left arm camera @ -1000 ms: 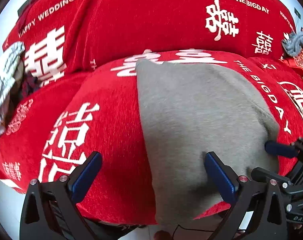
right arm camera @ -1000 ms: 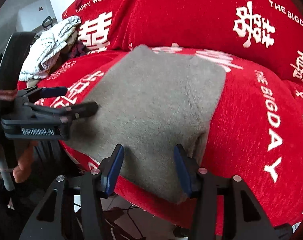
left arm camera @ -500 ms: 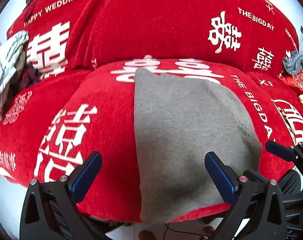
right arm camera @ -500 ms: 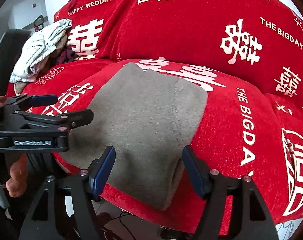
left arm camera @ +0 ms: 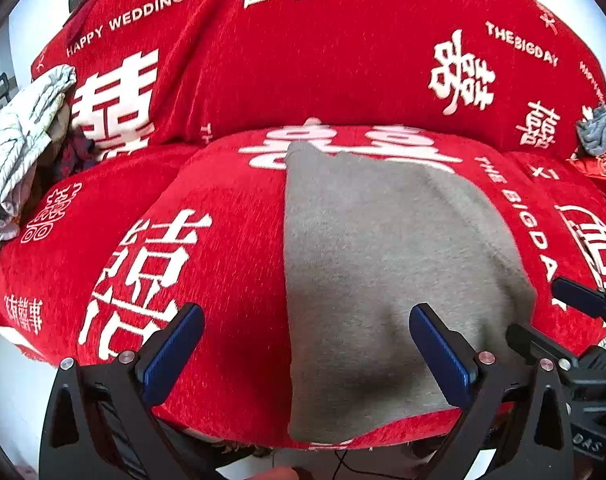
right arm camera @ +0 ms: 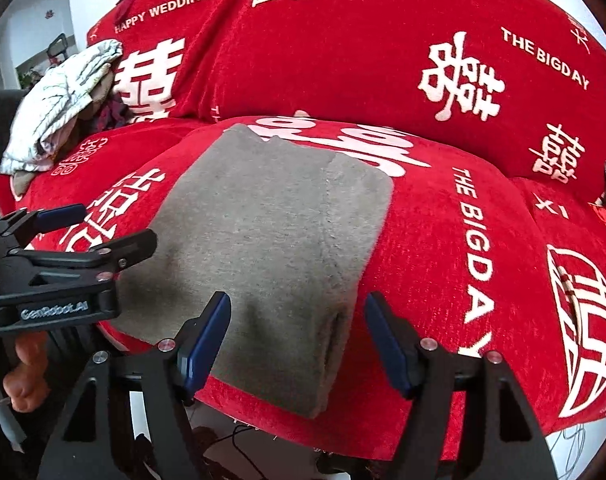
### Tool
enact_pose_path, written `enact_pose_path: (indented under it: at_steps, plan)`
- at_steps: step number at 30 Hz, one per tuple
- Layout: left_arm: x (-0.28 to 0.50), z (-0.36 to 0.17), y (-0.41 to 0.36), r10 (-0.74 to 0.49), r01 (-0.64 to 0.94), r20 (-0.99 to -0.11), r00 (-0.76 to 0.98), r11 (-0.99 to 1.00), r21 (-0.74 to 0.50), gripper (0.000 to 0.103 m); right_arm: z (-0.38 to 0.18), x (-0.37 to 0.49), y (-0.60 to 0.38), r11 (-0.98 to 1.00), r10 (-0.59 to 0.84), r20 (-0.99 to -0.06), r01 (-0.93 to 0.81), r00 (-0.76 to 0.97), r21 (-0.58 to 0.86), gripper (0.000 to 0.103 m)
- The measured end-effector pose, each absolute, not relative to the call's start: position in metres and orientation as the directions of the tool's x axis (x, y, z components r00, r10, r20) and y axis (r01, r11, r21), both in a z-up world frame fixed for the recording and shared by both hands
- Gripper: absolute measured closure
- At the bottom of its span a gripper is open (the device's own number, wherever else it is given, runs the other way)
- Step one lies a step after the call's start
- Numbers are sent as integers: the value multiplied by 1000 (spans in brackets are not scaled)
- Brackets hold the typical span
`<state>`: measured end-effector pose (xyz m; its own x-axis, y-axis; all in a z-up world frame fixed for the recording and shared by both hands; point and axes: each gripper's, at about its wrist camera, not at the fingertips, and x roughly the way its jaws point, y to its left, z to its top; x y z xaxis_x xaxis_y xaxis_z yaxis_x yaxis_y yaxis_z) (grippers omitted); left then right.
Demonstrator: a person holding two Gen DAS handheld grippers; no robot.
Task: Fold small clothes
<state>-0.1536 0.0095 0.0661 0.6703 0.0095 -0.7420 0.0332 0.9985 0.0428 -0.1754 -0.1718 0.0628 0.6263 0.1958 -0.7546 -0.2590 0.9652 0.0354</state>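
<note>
Grey cloth [left arm camera: 387,272] flat on seat cushion [left arm camera: 223,264], folded to a neat block, near edge draped just over cushion front. Looks like one fold done; likely next: second fold or move to a pile. Left gripper [left arm camera: 307,354] wide, empty, hovering above cloth's left edge near cushion front; one pad over bare red, other over grey. Right gripper [right arm camera: 297,340] also wide, nothing clamped, straddling cloth's right fold edge at cushion front, presumably lined up for a pinch there. Both angled down toward cloth, clear of fabric. White striped garment [right arm camera: 59,100] heaped far left of cushion, grey rag [left arm camera: 601,128] far right: probably waiting stock.
</note>
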Motion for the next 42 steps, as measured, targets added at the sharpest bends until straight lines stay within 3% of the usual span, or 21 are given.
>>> enact_pose_path:
  at_steps: [19, 42]
  plan:
    - [-183, 93, 12, -15, 41, -670, 743, 999, 23, 0, 83, -205, -159, 969, 132, -738, -244, 662, -45, 30]
    - [-193, 97, 14, -27, 34, -664, 747, 999, -2, 0, 90, -215, -158, 966, 138, -725, -252, 675, -51, 30]
